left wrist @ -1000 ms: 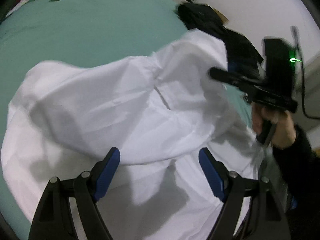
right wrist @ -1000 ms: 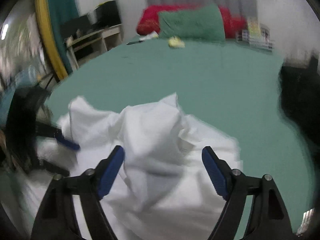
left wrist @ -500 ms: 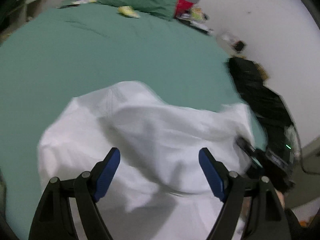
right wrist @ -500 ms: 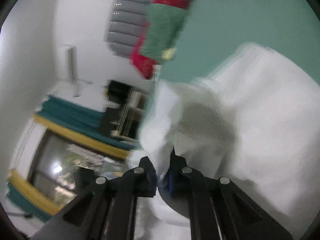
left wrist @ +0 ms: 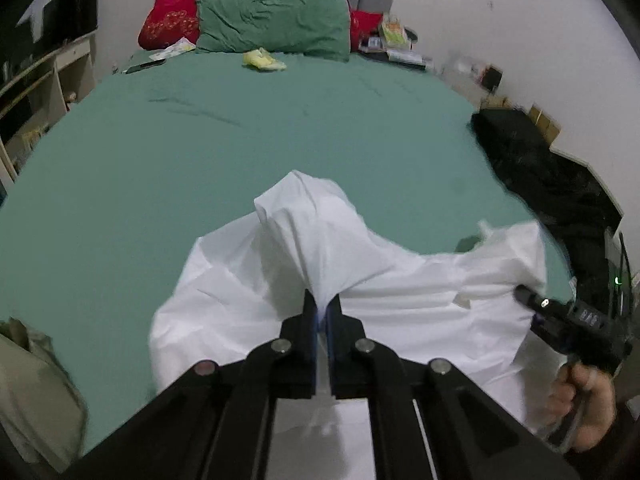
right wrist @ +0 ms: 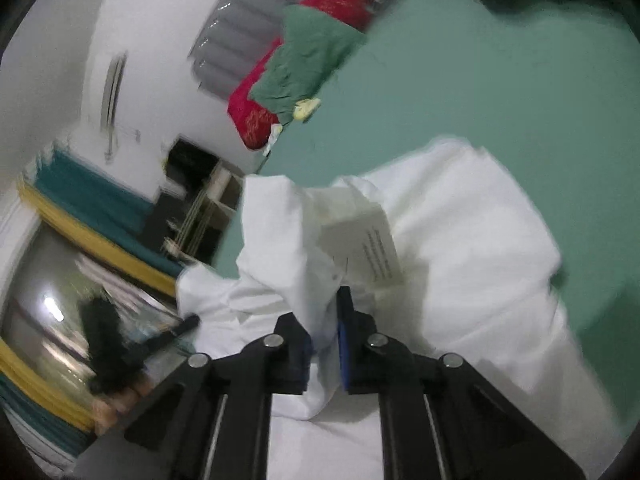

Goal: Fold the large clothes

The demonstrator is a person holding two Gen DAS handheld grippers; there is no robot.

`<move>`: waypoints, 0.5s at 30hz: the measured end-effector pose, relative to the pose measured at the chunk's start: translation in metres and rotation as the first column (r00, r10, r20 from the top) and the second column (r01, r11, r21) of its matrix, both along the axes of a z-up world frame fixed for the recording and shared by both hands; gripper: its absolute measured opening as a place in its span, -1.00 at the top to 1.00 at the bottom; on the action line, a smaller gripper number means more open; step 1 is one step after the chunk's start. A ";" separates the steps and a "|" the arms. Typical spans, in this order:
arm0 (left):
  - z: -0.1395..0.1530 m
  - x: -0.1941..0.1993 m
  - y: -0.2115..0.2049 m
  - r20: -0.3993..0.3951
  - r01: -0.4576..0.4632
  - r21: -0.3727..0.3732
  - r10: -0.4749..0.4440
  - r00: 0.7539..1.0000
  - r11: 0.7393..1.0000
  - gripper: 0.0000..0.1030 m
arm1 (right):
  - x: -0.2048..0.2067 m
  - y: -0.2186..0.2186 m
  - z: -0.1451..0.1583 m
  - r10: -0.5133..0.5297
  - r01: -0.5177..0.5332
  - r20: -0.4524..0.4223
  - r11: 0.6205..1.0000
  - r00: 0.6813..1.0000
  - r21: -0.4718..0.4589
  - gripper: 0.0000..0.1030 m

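A large white garment (left wrist: 248, 296) lies bunched at the near end of a green bed (left wrist: 200, 132). My left gripper (left wrist: 321, 312) is shut on a raised fold of it at the near middle. My right gripper shows at the right of the left wrist view (left wrist: 524, 294), holding the garment's right edge. In the right wrist view my right gripper (right wrist: 325, 326) is shut on a bunch of the white garment (right wrist: 460, 220), with a printed care label (right wrist: 368, 250) just above the fingers. The left gripper (right wrist: 188, 324) appears blurred at the left there.
A green pillow (left wrist: 276, 20) and red pillow (left wrist: 172, 20) lie at the head of the bed, with a small yellow item (left wrist: 262, 60) in front. A black pile (left wrist: 532, 164) lies along the right edge. Shelves (left wrist: 36, 80) stand left; beige cloth (left wrist: 36, 392) lies near left.
Both grippers were open over the garment a second ago. The right one shut on the cloth first, then the left one shut on a fold. The garment is now lifted and bunched.
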State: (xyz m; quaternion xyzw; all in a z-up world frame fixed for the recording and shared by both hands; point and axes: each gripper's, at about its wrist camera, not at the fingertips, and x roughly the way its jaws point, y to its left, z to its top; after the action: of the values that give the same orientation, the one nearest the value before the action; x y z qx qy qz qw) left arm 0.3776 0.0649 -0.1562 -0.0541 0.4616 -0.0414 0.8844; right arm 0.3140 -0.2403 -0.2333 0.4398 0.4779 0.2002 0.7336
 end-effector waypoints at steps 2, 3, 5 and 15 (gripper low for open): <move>-0.029 0.009 0.002 -0.112 0.011 0.001 -0.011 0.994 1.000 0.93 | -0.011 0.002 -0.007 0.009 -0.009 0.005 0.999 1.000 -0.054 0.31; -0.035 0.010 0.004 -0.142 0.009 0.015 -0.007 0.990 1.000 0.93 | -0.017 0.006 0.001 0.029 -0.027 0.016 0.993 0.999 -0.114 0.31; -0.058 0.009 0.003 -0.184 0.019 0.032 -0.013 0.983 0.999 0.85 | -0.019 0.012 0.012 0.046 -0.041 0.022 0.979 0.999 -0.198 0.17; -0.042 0.001 -0.003 -0.103 0.031 0.007 -0.031 0.994 0.999 0.75 | -0.063 0.093 0.159 0.487 0.079 0.468 0.626 0.738 -0.776 -0.41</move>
State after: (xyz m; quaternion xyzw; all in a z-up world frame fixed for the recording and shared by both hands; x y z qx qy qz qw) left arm 0.3781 0.0622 -0.1978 -0.0451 0.5075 -0.0503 0.8590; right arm 0.2508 -0.1477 -0.0747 -0.0639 0.2856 0.2082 0.9333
